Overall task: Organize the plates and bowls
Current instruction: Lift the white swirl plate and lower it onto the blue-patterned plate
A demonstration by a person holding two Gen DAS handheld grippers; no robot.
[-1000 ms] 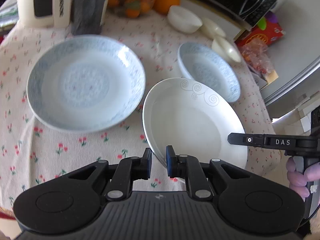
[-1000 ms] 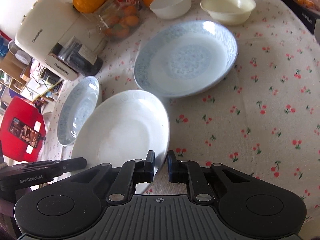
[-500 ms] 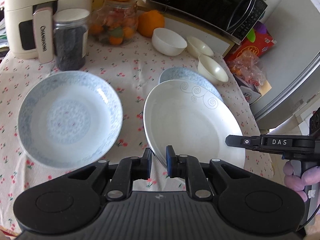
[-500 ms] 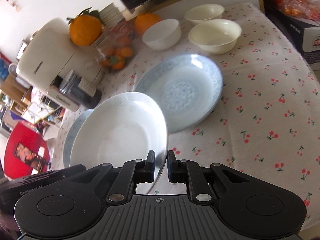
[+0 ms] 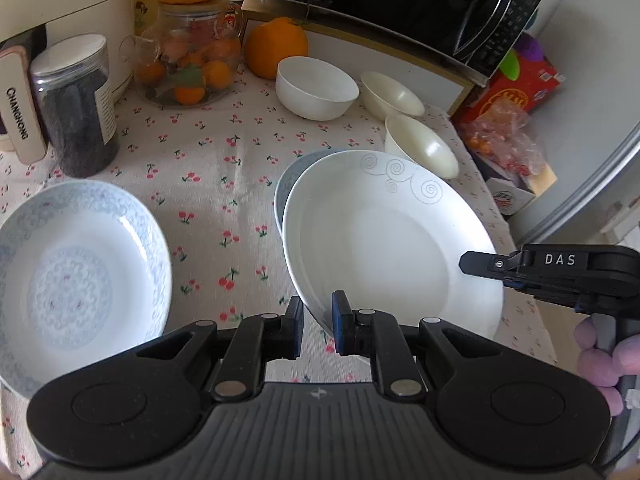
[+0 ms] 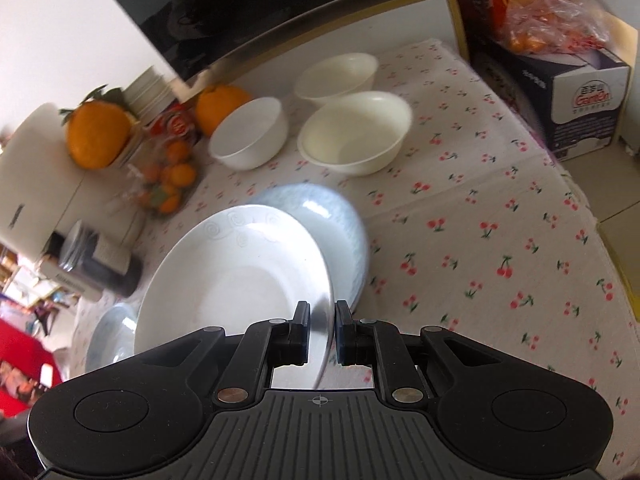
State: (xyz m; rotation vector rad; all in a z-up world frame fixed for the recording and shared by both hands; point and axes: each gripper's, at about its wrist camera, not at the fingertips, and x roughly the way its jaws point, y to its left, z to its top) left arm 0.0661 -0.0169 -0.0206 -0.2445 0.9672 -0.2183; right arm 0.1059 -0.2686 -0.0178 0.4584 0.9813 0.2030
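1. Since a second ago the white plate (image 5: 384,240) has travelled to the right, from beside the small blue plate (image 5: 285,188) to above it, hiding all but a sliver of that plate's left rim.
2. Left wrist view: the left gripper (image 5: 317,322) is clamped on the white plate's near-left rim at lower centre of the frame, the plate's edge between its blue pads.
3. Same view: the right gripper (image 5: 472,262) reaches the plate's right rim at the right edge; its tip overlaps the rim.
4. A large blue-patterned plate (image 5: 76,280) lies at lower left, apart from the held plate, on the cherry-print tablecloth (image 5: 224,160).
5. Three empty bowls sit at upper centre: a white bowl (image 5: 316,88) and two cream bowls (image 5: 390,94) (image 5: 422,146).
6. A glass jar (image 5: 188,56) at upper left holds small oranges; a dark-filled canister (image 5: 76,104) stands left of it.
7. Right wrist view: the right gripper (image 6: 322,332) is closed on the white plate's (image 6: 236,276) right rim at lower centre.
8. The small blue plate (image 6: 336,224) shows behind and right of the white one, partly covered by it.
9. The three bowls (image 6: 250,132) (image 6: 356,132) (image 6: 336,74) stand empty at upper centre.
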